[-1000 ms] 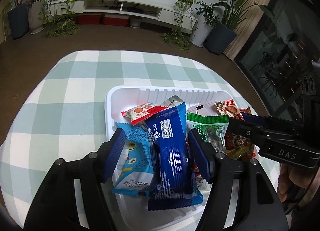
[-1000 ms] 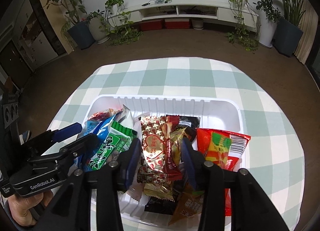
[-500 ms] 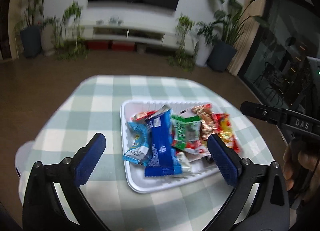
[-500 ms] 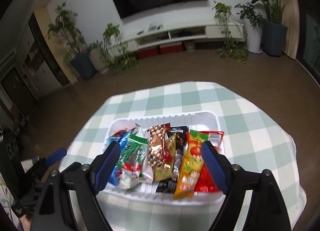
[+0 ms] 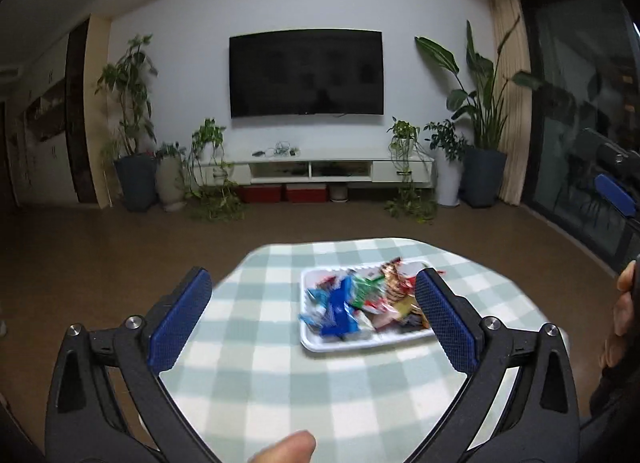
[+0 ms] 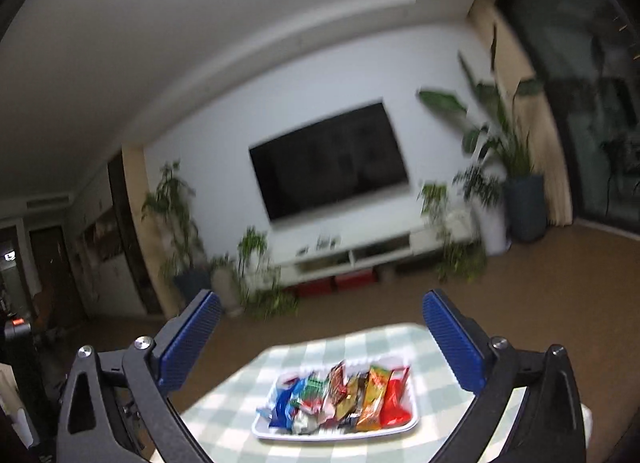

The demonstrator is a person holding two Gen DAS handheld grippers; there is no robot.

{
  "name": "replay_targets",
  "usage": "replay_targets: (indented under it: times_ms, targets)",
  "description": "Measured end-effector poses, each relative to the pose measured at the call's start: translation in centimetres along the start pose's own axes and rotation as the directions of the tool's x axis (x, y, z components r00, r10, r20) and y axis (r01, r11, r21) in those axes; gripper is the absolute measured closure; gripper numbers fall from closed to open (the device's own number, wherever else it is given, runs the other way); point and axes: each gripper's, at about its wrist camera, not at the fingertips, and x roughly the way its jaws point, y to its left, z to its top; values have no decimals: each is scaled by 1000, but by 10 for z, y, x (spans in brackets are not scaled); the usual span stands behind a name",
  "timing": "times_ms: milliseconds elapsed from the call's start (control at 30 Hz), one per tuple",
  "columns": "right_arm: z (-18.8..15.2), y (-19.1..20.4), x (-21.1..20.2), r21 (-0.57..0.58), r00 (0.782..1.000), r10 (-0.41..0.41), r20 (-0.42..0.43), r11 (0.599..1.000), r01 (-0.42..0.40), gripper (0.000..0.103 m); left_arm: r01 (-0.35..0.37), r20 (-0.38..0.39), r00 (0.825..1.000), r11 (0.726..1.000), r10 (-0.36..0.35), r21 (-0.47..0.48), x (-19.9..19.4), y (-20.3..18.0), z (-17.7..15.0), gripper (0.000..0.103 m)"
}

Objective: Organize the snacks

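A white tray [image 5: 360,345] full of several colourful snack packets [image 5: 352,303] sits on the green-checked table [image 5: 248,375]. My left gripper [image 5: 313,277] hangs open and wide, back from the tray and above the table, with nothing between its blue pads. My right gripper [image 6: 322,297] is raised higher and points level; its jaws are opening and hold nothing. The tray [image 6: 332,435] and its row of packets [image 6: 340,395] lie well below and ahead of it. One blue pad [image 5: 614,195] of the right gripper shows at the left wrist view's right edge, above a hand [image 5: 624,303].
A wall television [image 5: 306,73], a low white cabinet [image 5: 316,169] and potted plants [image 5: 480,143] stand across the brown floor [image 5: 100,247]. Dark glass doors [image 5: 580,103] line the right side. A thumb [image 5: 288,447] shows at the bottom edge.
Both grippers opened wide, letting go of the packets they closed around in the tray. Both pulled back and up, so the tray now looks small and far.
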Motion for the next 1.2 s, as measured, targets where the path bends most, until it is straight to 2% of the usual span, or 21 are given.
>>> replay_targets:
  times_ms: [100, 267, 367, 533, 700, 833, 1033, 1200]
  targets:
    - [8, 2, -33, 20, 999, 29, 23, 999, -29, 0, 3, -16, 1000, 1000, -3, 12, -24, -4, -9, 0]
    - [4, 6, -76, -18, 1000, -21, 7, 1000, 21, 0, -51, -59, 997, 998, 52, 22, -53, -12, -29, 0]
    - [-7, 8, -89, -57, 999, -48, -26, 997, 46, 0, -78, -96, 992, 996, 81, 40, -62, -19, -41, 0]
    - [-40, 12, -90, -118, 983, -99, -153, 990, 81, 0, -41, -174, 984, 999, 42, 9, -68, -25, -63, 0]
    - [-69, 9, -76, -140, 944, -161, -287, 982, 125, 0, -31, -241, 970, 999, 38, 30, -49, -35, -81, 0]
    - [-81, 7, -68, -171, 916, -212, -340, 972, 161, 0, -28, -300, 954, 1000, 29, 7, -29, -33, -94, 0]
    - [-94, 5, -62, -195, 894, -238, -380, 965, 174, 0, -41, -362, 932, 999, 29, -26, -1, -22, -105, 0]
    - [-102, 10, -54, -200, 883, -235, -407, 966, 165, 0, -40, -391, 920, 998, 20, -43, 11, -18, -112, 0]
